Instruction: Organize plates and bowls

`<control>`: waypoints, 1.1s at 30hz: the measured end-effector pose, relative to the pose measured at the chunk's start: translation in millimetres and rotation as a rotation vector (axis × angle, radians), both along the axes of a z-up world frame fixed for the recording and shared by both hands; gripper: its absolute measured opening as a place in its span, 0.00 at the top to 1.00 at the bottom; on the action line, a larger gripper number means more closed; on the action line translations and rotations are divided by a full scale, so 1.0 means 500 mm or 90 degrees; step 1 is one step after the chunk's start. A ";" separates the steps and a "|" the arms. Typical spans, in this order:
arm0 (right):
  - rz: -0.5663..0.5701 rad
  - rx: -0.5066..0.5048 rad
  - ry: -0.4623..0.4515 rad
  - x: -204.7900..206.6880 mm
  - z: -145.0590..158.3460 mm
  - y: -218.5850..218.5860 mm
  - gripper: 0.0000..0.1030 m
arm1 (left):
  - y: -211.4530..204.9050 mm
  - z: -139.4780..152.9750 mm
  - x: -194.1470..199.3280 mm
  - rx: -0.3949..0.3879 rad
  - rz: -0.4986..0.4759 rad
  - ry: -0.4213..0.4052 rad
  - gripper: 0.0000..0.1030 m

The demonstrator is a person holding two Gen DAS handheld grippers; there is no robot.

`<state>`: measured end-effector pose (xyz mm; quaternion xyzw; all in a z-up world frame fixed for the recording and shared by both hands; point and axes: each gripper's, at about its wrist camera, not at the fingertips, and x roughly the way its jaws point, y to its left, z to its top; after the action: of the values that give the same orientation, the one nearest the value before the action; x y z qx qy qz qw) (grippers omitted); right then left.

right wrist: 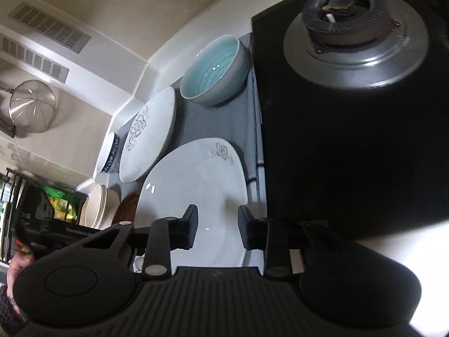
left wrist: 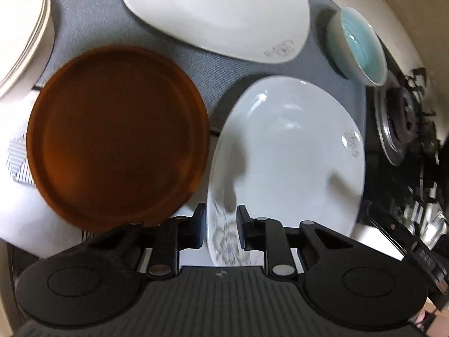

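Observation:
A white floral plate lies on the grey mat. My left gripper straddles its near rim, one finger on each side, with a gap to the jaws. A brown round plate lies to its left. A second white floral plate lies behind, and a blue bowl stands at the right. In the right wrist view my right gripper is open above the same near white plate, with the second plate and the blue bowl beyond.
A stack of cream plates stands at the far left. A gas stove burner sits on the black hob to the right of the mat. A blue-patterned bowl lies by the back wall. A strainer hangs on the wall.

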<state>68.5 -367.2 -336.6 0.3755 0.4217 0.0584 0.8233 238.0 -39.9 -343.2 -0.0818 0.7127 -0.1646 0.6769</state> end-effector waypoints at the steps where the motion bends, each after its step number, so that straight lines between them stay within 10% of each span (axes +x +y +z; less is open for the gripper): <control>1: 0.011 -0.005 0.001 0.007 -0.005 -0.002 0.73 | -0.003 -0.005 0.004 0.005 0.007 0.001 0.77; 9: 0.068 0.000 0.013 0.035 -0.025 -0.007 0.94 | -0.033 -0.006 -0.003 0.042 -0.004 -0.020 0.73; 14: 0.029 -0.011 -0.001 0.020 0.005 -0.037 0.90 | -0.024 -0.008 -0.012 0.027 0.004 -0.009 0.73; 19: 0.059 -0.056 0.011 0.018 0.008 -0.045 0.62 | 0.000 -0.004 0.008 0.012 0.025 -0.004 0.72; 33: 0.113 -0.048 0.025 -0.004 -0.003 -0.035 0.85 | -0.038 0.031 -0.017 0.035 -0.017 -0.042 0.72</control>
<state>66.6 -384.7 -337.9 0.3064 0.4713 0.1081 0.8199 229.4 -58.9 -327.9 -0.0484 0.6952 -0.1567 0.6999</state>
